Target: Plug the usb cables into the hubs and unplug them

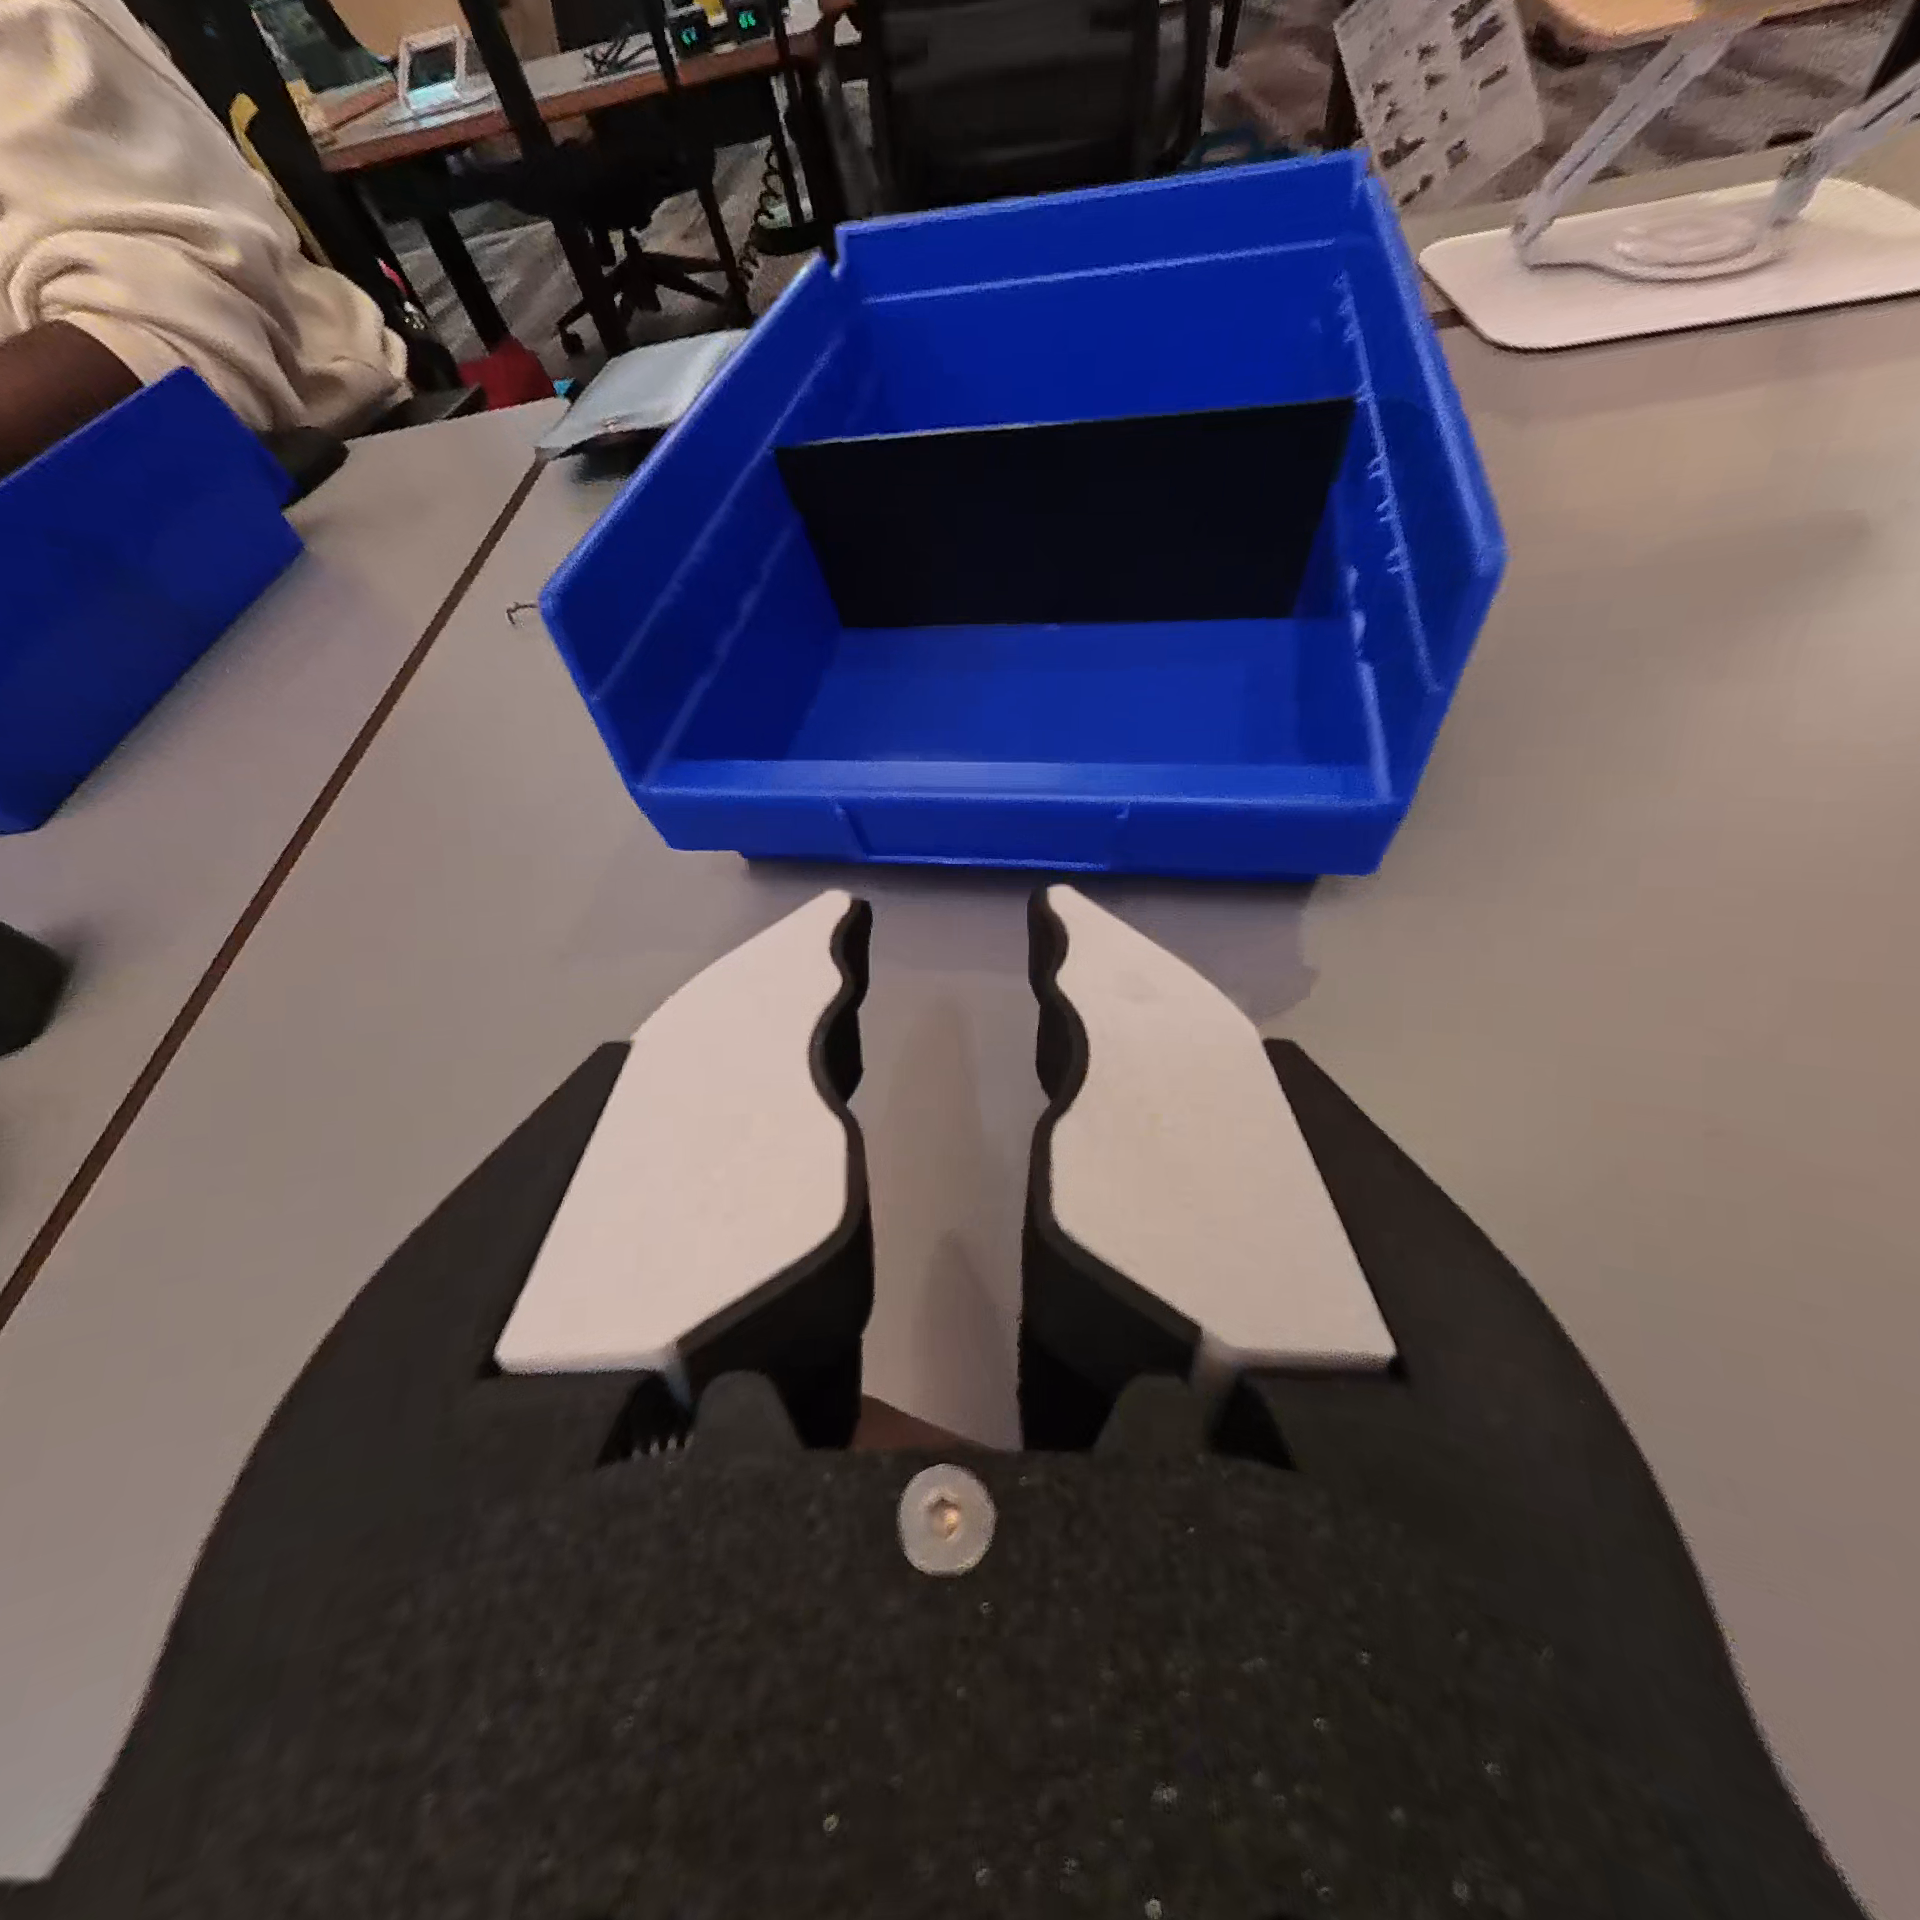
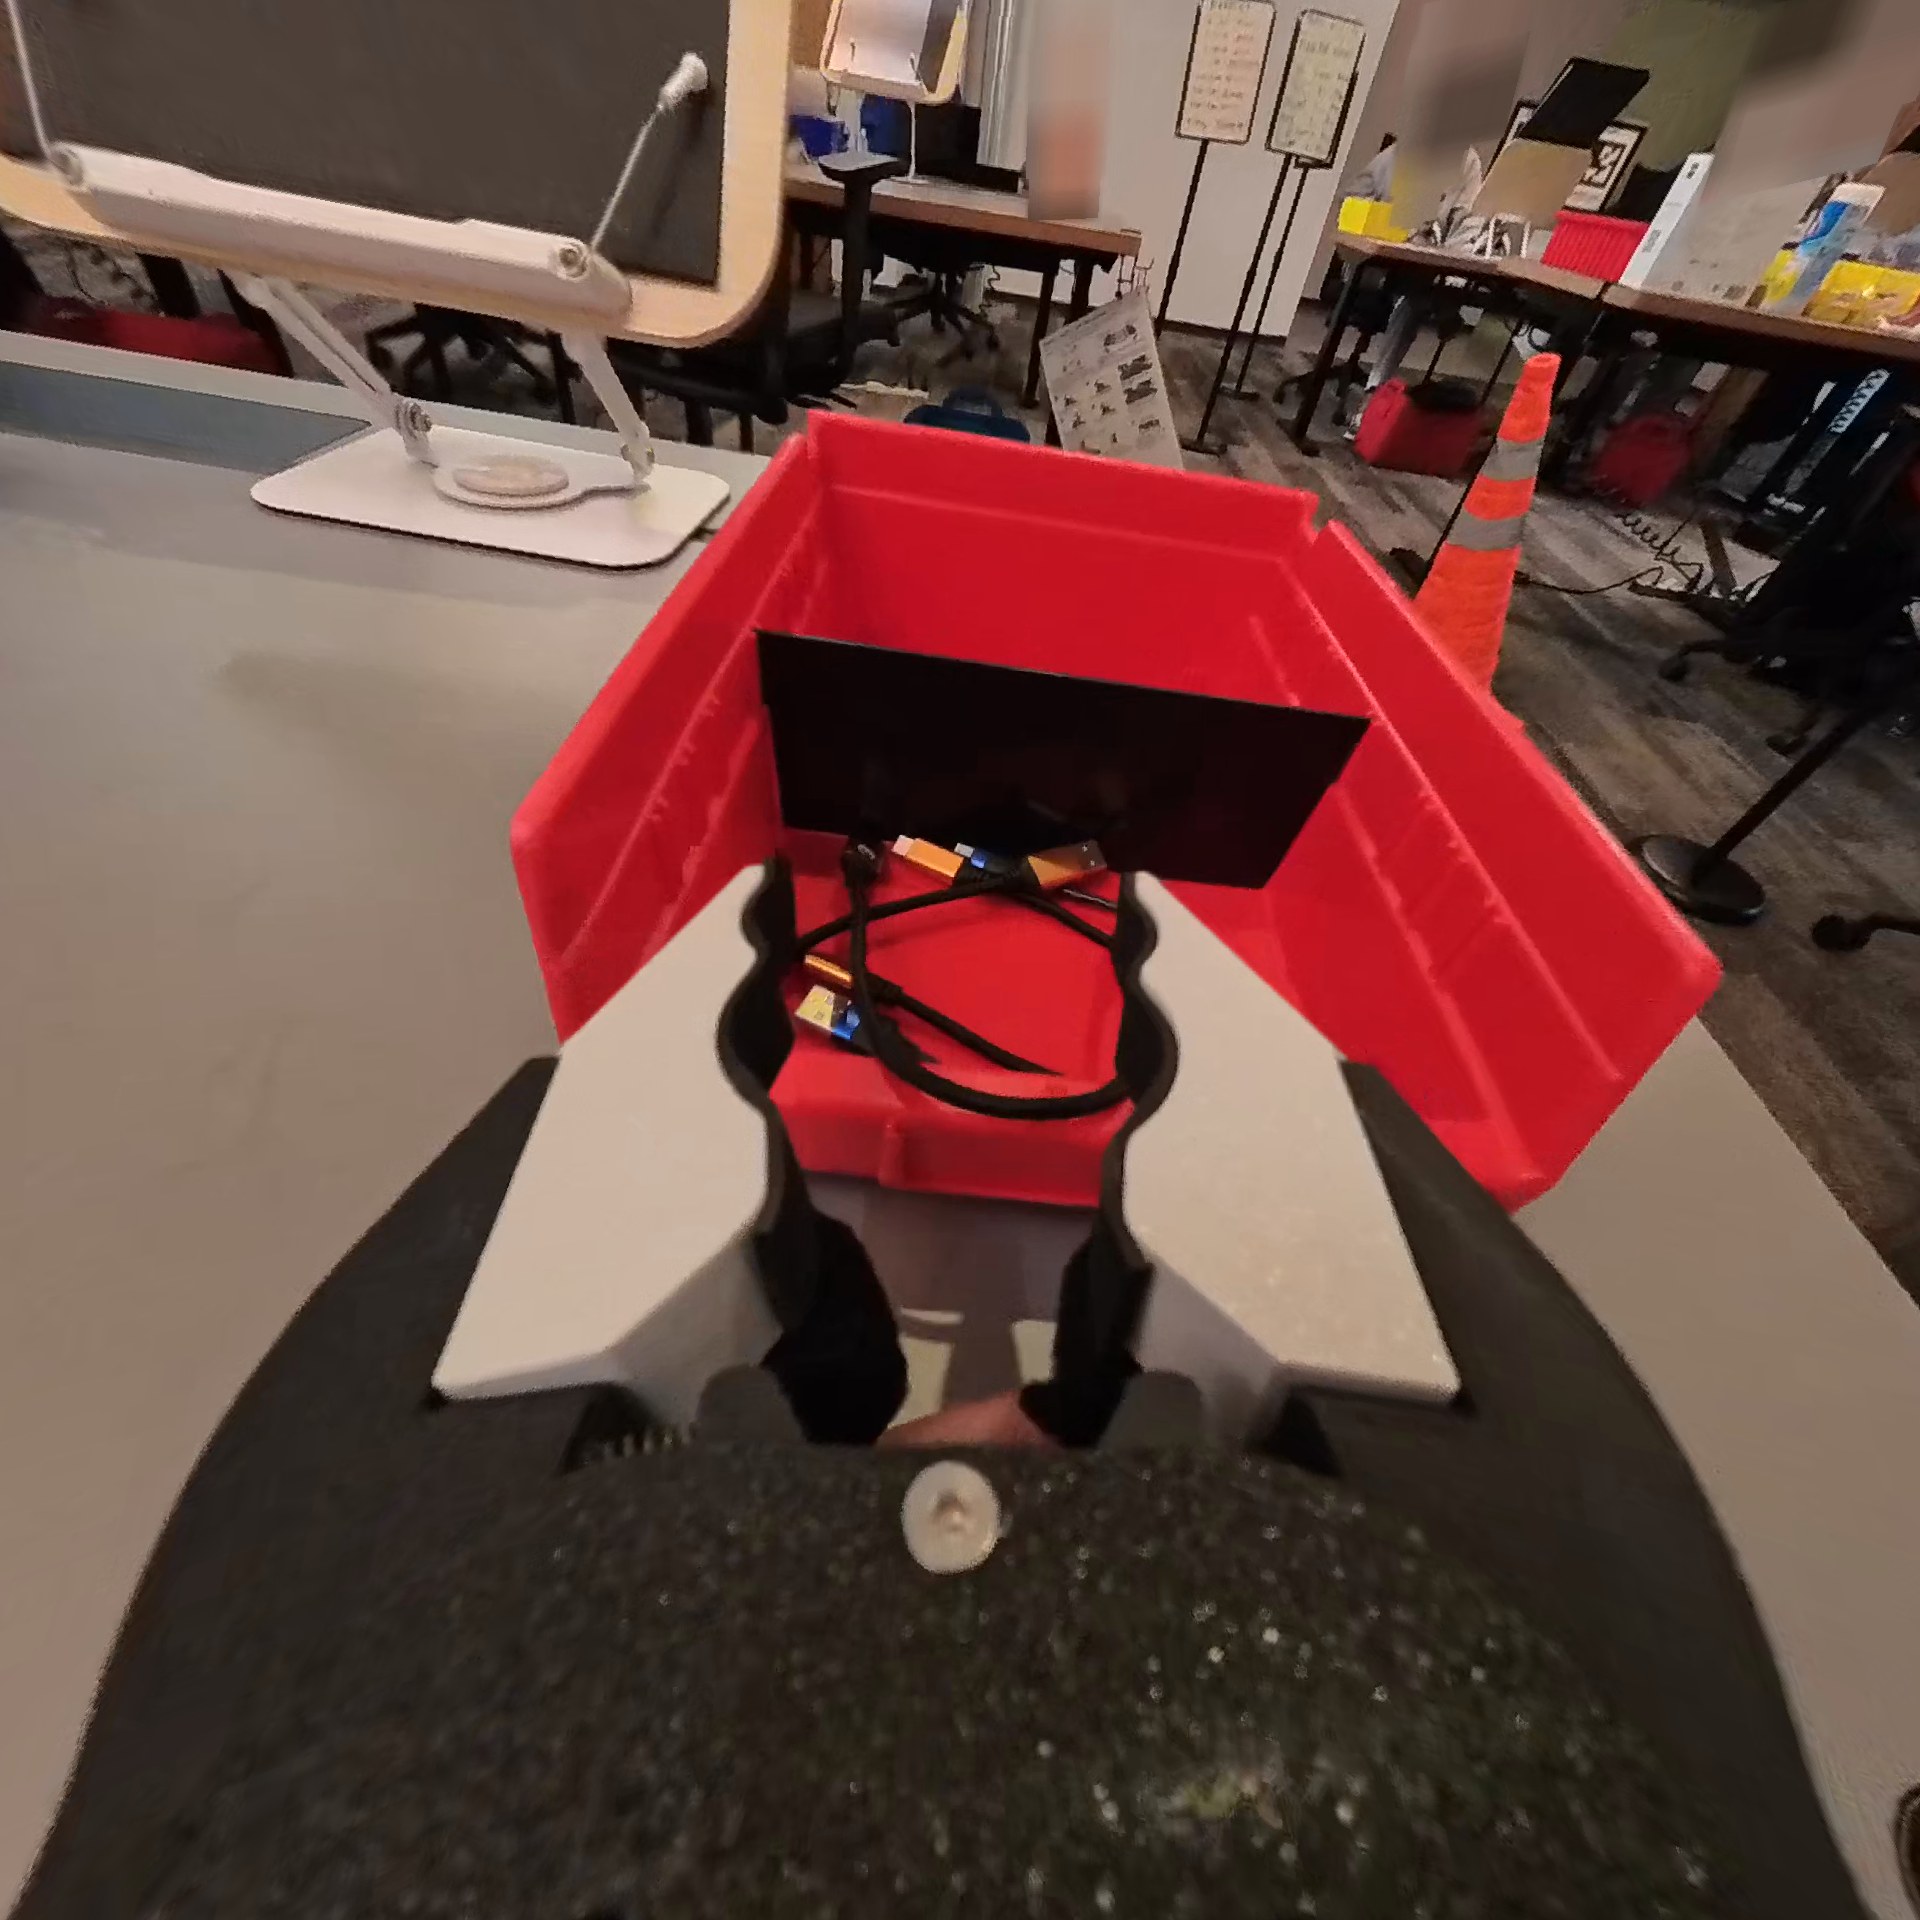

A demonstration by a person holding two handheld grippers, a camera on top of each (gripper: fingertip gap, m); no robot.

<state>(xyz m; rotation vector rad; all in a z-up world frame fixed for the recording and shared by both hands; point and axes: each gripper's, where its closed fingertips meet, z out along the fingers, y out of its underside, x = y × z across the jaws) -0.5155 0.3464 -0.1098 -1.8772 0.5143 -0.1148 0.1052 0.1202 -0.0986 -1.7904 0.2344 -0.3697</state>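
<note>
In the left wrist view a blue plastic bin (image 1: 1039, 821) stands on the grey table, with a black divider (image 1: 1060, 520) across it and a bare front compartment. My left gripper (image 1: 948, 909) is open and empty, just in front of the bin's front wall. In the right wrist view a red bin (image 2: 1455, 935) with a black divider (image 2: 1049, 769) holds several black cables (image 2: 935, 997) with orange and blue plugs in its front compartment. My right gripper (image 2: 951, 883) is open and empty, held over the red bin's front wall with its tips above the cables.
A second blue bin (image 1: 114, 592) sits at the left beside a person's sleeve (image 1: 156, 239). A white monitor stand base (image 1: 1683, 260) lies at the back right and shows in the right wrist view (image 2: 488, 499). An orange cone (image 2: 1486, 530) stands on the floor beyond the table's right edge. The gap from one gripper's tips to the other's is roughly 65 cm.
</note>
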